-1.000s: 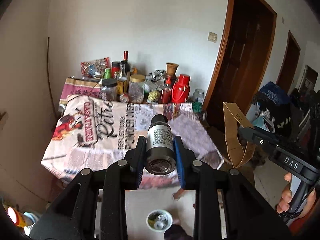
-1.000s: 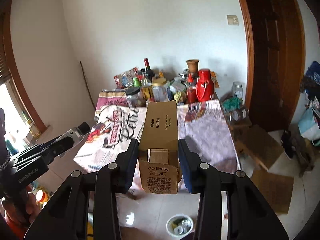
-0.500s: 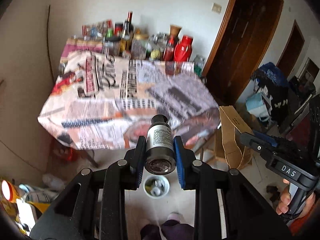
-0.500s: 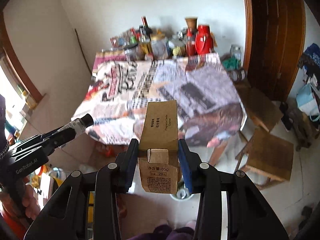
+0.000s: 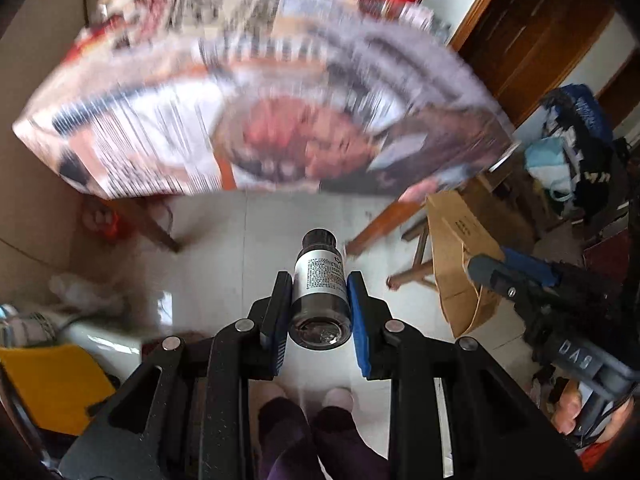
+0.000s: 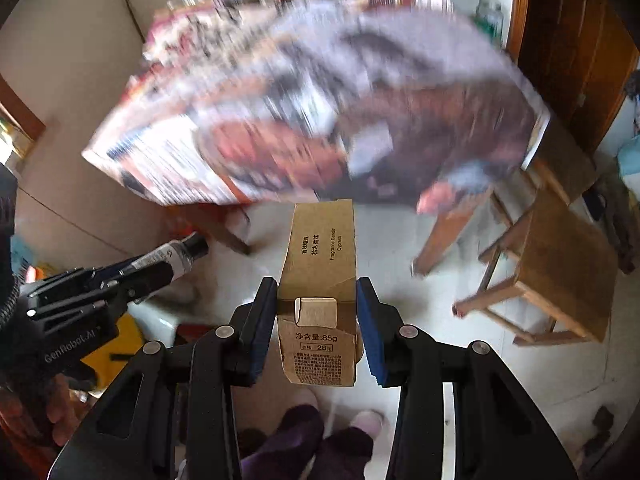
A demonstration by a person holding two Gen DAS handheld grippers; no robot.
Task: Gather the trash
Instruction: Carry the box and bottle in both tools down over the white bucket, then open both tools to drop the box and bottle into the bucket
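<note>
Bottle [image 5: 319,280] clamped in my left claw [image 5: 319,312], box [image 6: 322,292] in my right claw [image 6: 317,328], both carried floorward; next, find the bin and let go.

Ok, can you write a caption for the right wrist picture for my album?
Right gripper clamps a brown candle box above the white floor, purple-trousered legs below.

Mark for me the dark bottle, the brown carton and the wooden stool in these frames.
dark bottle [image 5: 319,280]: left wrist view, on its white label, between the tongs.
brown carton [image 6: 322,256]: right wrist view, on its printed top face.
wooden stool [image 6: 560,268]: right wrist view, on its seat, right of the carton.
</note>
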